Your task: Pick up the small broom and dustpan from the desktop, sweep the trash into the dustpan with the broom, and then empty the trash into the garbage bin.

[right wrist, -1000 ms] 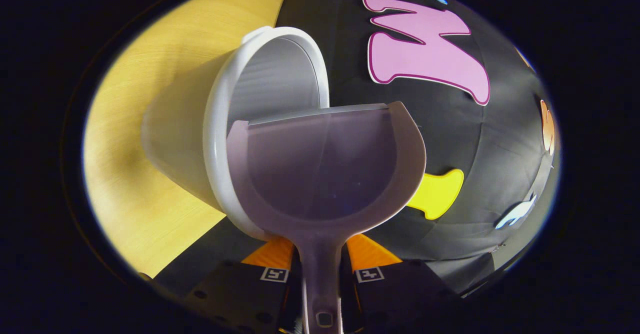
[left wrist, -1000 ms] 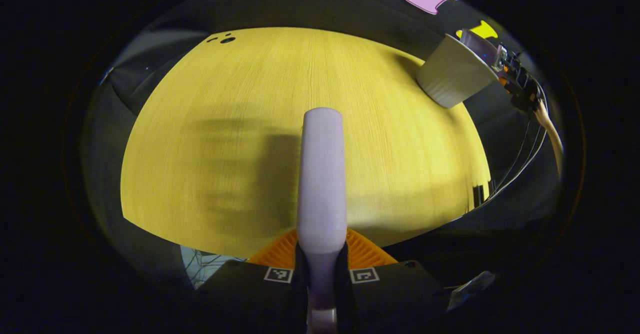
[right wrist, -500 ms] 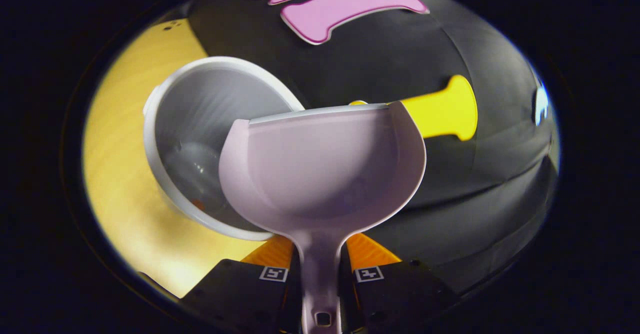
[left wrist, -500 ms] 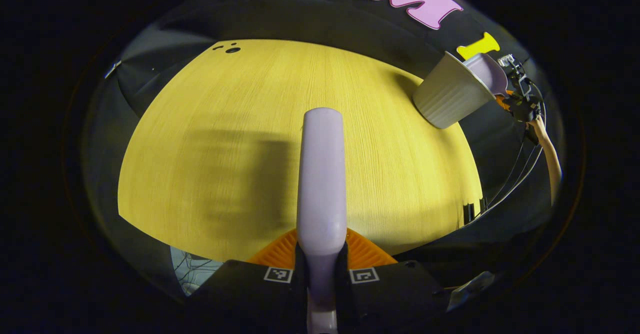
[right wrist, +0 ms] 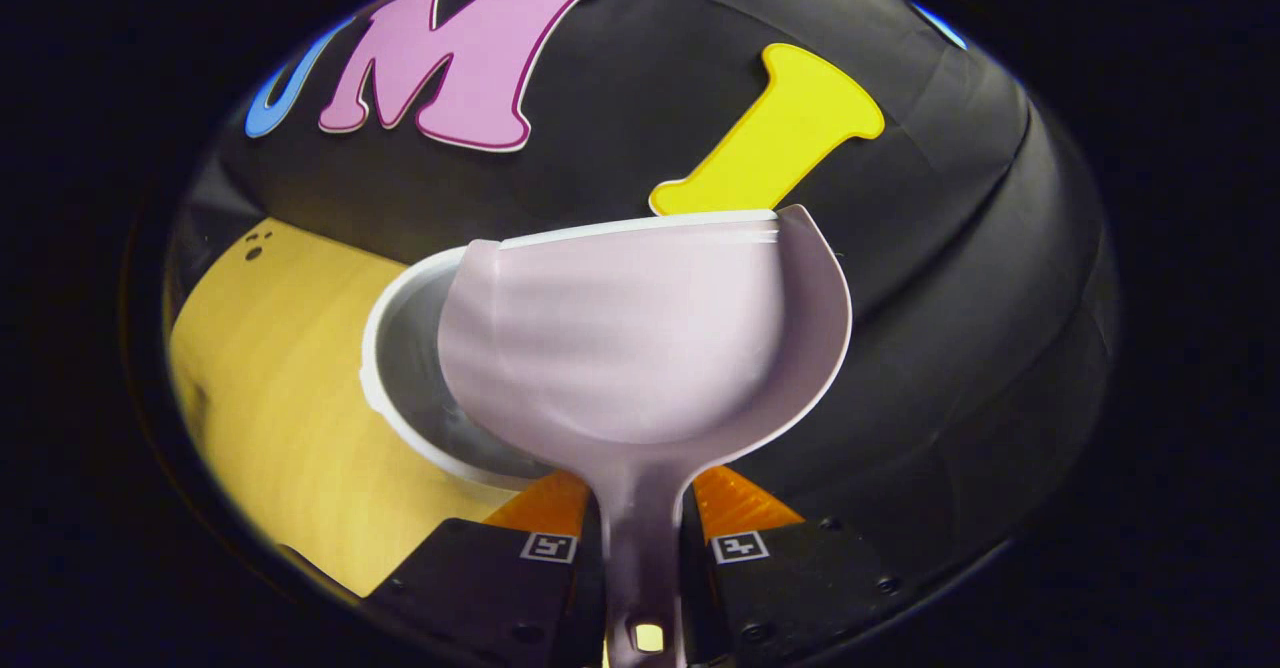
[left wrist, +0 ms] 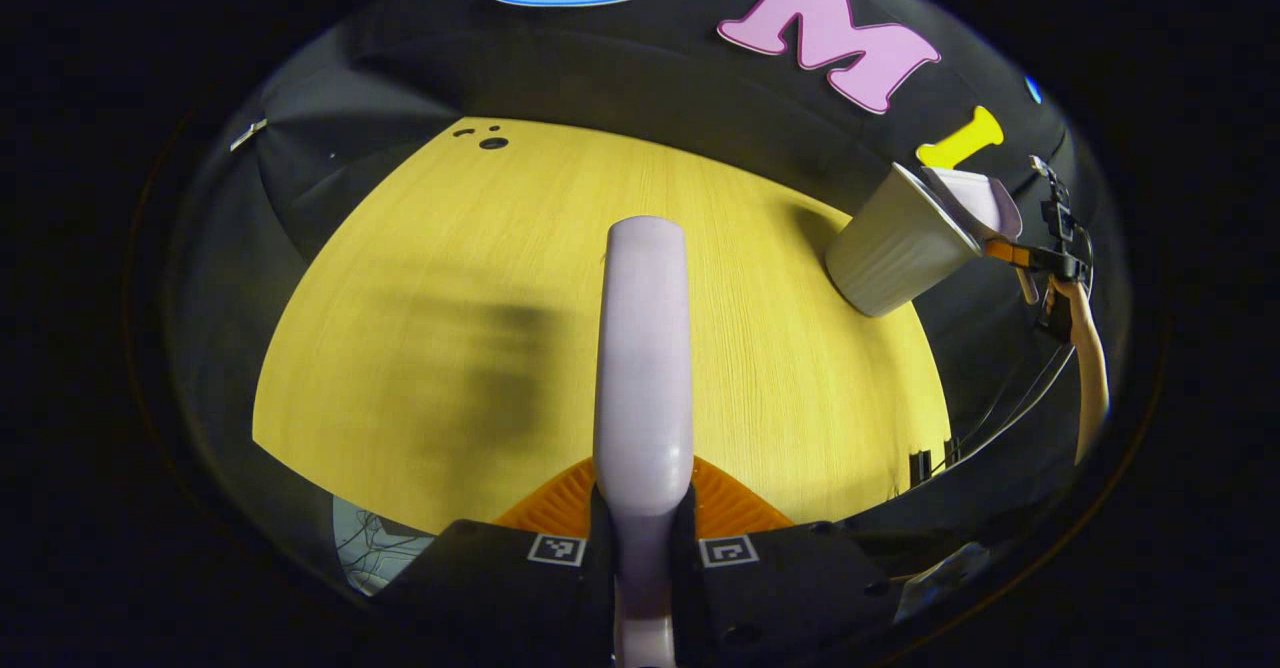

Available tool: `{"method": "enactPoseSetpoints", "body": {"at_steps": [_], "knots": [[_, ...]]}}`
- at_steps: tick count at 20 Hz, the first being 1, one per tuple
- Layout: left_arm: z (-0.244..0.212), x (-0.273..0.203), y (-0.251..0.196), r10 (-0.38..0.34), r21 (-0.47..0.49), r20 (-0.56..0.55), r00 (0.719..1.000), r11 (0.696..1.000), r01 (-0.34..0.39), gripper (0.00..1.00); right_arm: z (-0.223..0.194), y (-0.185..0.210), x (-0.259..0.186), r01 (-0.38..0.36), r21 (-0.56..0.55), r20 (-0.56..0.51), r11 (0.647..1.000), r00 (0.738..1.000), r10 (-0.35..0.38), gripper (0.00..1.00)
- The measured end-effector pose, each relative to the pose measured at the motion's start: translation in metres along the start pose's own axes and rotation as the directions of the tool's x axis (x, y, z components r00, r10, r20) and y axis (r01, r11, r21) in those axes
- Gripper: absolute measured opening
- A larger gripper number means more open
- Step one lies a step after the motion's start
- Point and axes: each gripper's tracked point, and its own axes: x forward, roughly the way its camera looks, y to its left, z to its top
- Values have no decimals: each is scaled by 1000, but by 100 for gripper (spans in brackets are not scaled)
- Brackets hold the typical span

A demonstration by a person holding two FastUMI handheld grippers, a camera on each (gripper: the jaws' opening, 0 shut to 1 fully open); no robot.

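Over at the far right corner of the worktop (left wrist: 480,278), the right tongs (right wrist: 640,533) hold the dustpan (right wrist: 640,348) by its handle, both fingers pressed against the handle's sides. The pan hangs just above the open mouth of the white bin (right wrist: 400,388), its lip pointing away toward the booth wall, so that anything sliding out would drop inside rather than onto the wood. Nothing shows in the scoop now, so I judge the emptying is done or very nearly so. From the left gripper view the same pair shows small and far off: the bin (left wrist: 890,248) at the worktop's edge, the dustpan (left wrist: 975,203) over its rim, and the person's hand (left wrist: 1065,293) with the forearm hanging down below it, wrist cocked to keep the pan near level.

The left tongs (left wrist: 643,513) are closed on the broom (left wrist: 643,348), whose pale handle runs straight ahead between the fingers. That hand holds well apart from the bin, parked above the bare yellow surface, which keeps the broom out of the pouring hand's way. No trash is visible on the worktop.
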Motion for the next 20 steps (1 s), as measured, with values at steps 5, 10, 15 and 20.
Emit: {"method": "enactPoseSetpoints", "body": {"at_steps": [5,10,15,20], "knots": [[-11,-7,12,-2,-26,0,1000,1000,2,27,23,33,-42,-138,176,50,975,990,131,34],[-19,-5,22,-3,-31,-12,1000,1000,3,27,43,96,-97,-284,216,117,934,957,264,34],[-11,5,35,12,12,-7,1000,1000,-12,27,32,171,-136,-402,221,100,889,916,389,30],[-2,25,53,38,60,2,999,997,-38,27,0,255,-159,-489,195,25,850,869,494,34]]}}
